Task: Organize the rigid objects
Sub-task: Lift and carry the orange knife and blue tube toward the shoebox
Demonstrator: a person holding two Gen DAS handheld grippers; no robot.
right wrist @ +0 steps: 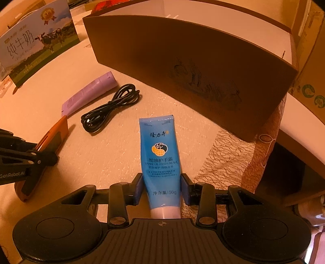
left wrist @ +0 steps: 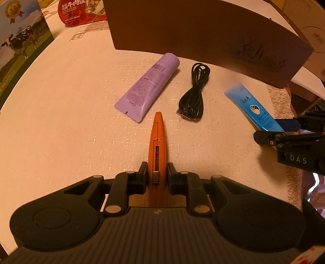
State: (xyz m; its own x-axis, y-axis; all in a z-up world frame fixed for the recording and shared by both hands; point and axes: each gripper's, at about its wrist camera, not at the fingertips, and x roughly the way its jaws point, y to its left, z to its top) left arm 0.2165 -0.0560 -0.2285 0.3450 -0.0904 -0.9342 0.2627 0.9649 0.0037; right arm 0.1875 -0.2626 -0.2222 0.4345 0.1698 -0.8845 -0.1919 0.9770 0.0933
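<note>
- Both jaws clamp: left gripper [left wrist: 156, 174] on the orange utility knife [left wrist: 156, 142], right gripper [right wrist: 161, 187] on the blue hand-cream tube [right wrist: 160, 154].
- You're mid-pickup; next, lift both clear and carry them to the brown box [right wrist: 193, 61].

clothed table [left wrist: 61, 121], purple tube [left wrist: 147, 87], black cable [left wrist: 194, 93], perhaps usb

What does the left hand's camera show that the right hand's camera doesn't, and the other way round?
Only the left camera: a red round packet at the top edge, and the slider on the orange box cutter, which the left gripper is shut on.

Only the right camera: the printed front of the blue hand cream tube, with the right gripper astride it, and the open top of the brown box.

Both: the purple tube, the coiled black cable, the milk carton, the cloth-covered table.
</note>
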